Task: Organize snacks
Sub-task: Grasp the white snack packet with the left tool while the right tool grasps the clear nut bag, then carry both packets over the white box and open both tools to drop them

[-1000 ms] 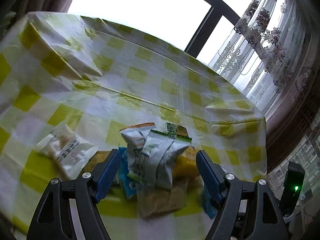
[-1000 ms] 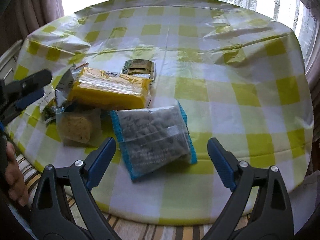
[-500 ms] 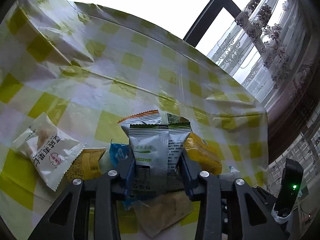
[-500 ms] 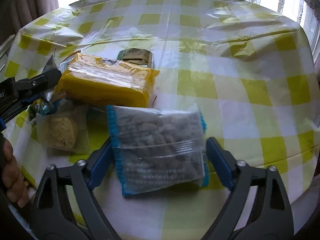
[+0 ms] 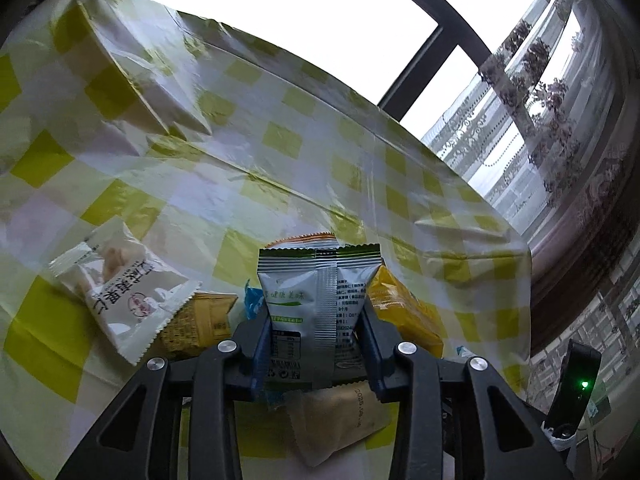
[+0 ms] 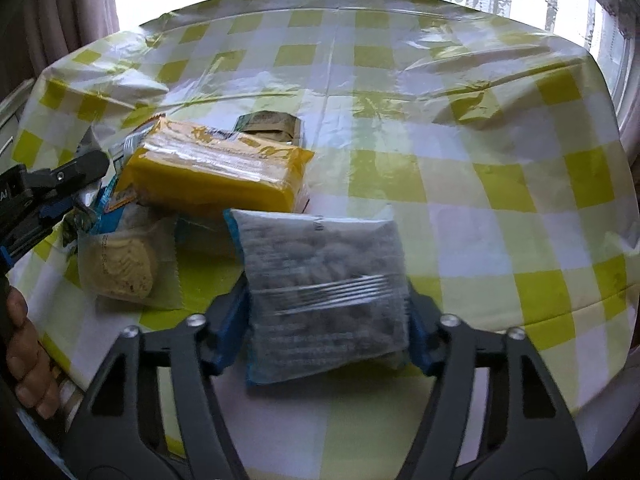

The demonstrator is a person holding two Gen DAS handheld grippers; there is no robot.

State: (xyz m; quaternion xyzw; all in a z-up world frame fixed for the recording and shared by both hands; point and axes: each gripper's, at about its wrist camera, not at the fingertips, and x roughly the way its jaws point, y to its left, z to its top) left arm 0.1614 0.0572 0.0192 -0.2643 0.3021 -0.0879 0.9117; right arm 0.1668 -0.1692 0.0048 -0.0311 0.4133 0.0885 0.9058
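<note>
- Only the left wrist view shows the left gripper (image 5: 316, 344) clamped on an upright silver foil snack packet with a green top band (image 5: 316, 300), its blue pads (image 5: 262, 344) pressing both side edges; a second packet with an orange top edge (image 5: 304, 237) stands just behind it.
- That view alone also shows a white printed snack bag (image 5: 120, 292) lying at the left, overlapping a tan cracker packet (image 5: 200, 320).
- Only the right wrist view shows the right gripper (image 6: 326, 320) with its jaws closing on a clear blue-edged bag of dark pieces (image 6: 324, 292); the blue pads touch both sides of the bag.
- Both views show the yellow plastic-wrapped block (image 6: 216, 168) and a clear wrapper holding a pale biscuit (image 6: 128, 268).
- A small olive-green sachet (image 6: 268, 126) lies behind the yellow block.
- All rest on a table under a glossy yellow-and-white checked cloth (image 6: 440, 140), before a bright window (image 5: 304, 4) with lace curtains (image 5: 552, 92).
</note>
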